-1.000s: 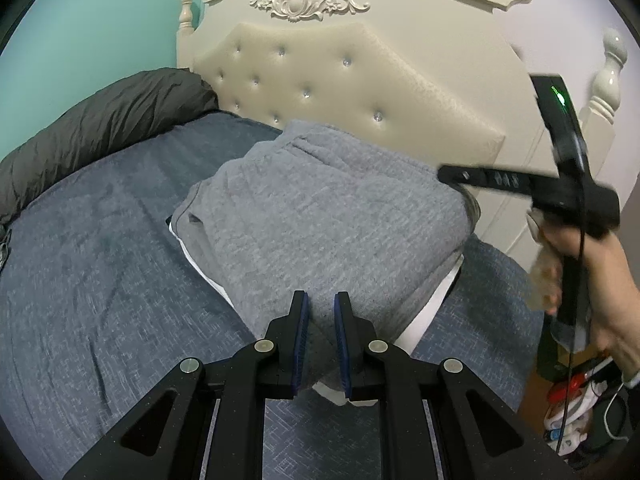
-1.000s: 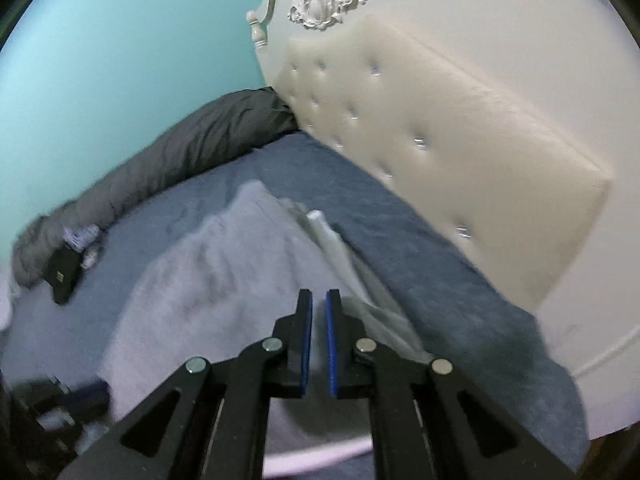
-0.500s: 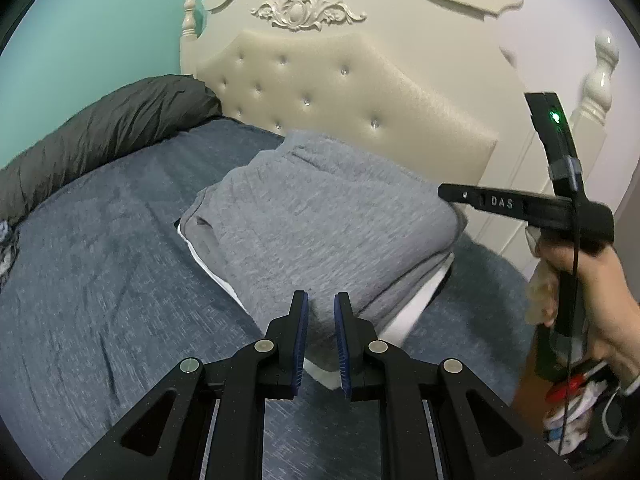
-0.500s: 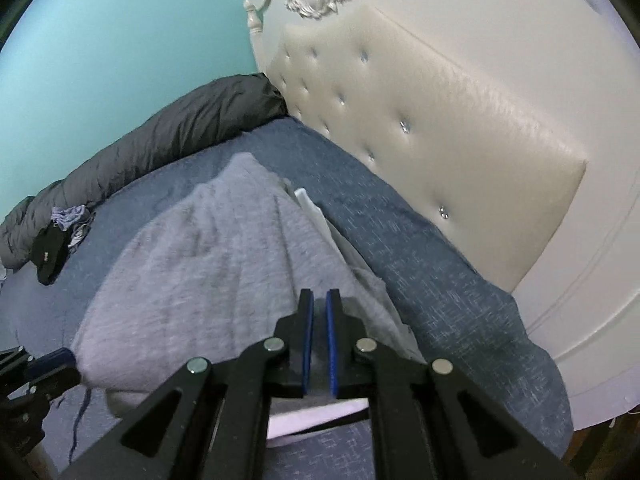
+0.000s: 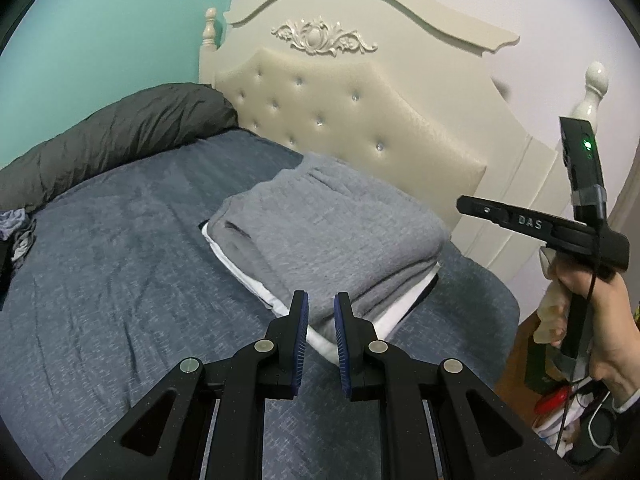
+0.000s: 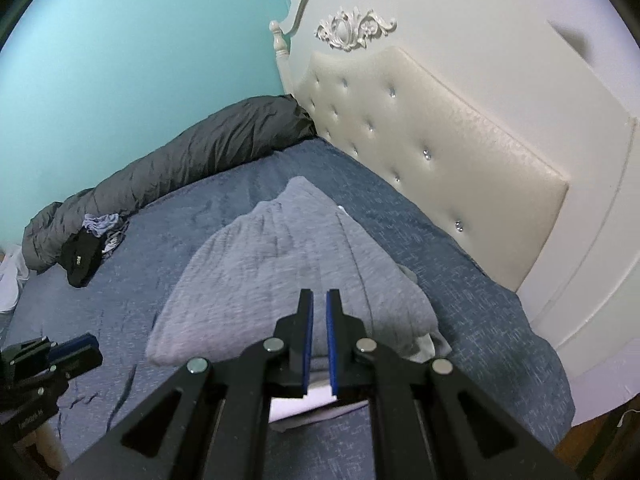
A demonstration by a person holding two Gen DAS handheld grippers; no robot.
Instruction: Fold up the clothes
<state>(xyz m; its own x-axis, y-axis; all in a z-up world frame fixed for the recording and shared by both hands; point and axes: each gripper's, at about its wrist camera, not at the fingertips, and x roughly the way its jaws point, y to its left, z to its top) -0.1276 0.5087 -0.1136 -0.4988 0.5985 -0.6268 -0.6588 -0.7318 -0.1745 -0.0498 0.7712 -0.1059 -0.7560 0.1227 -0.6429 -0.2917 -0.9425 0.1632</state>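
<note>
Teal wall and a cream tufted headboard [image 5: 352, 136] frame the bed [image 5: 120, 264], whose blue cover carries everything I am working with. Straight ahead of my left gripper [image 5: 321, 322], just past the tips of its jaws, sits the grey garment [image 5: 320, 232], folded into a thick rectangle on top of a white folded layer [image 5: 384, 320] that peeks out along its near edge. My left jaws stand a little apart with nothing between them, hovering just short of that pile. My right gripper [image 6: 316, 320] looks over the same grey fold from the other side; its jaws are close, a narrow slit showing between the blue pads, and they hold nothing that I can see. In the left view that tool hangs well off to the right of the pile, clear of the cloth.

Judging by the neat stack and both tools being empty, I would say this garment is done. What seems left lies far to the left of my right jaws: a crumpled pale cloth [image 6: 102, 226] and a black item [image 6: 80, 260] beside the dark rolled duvet [image 6: 180, 168].
</note>
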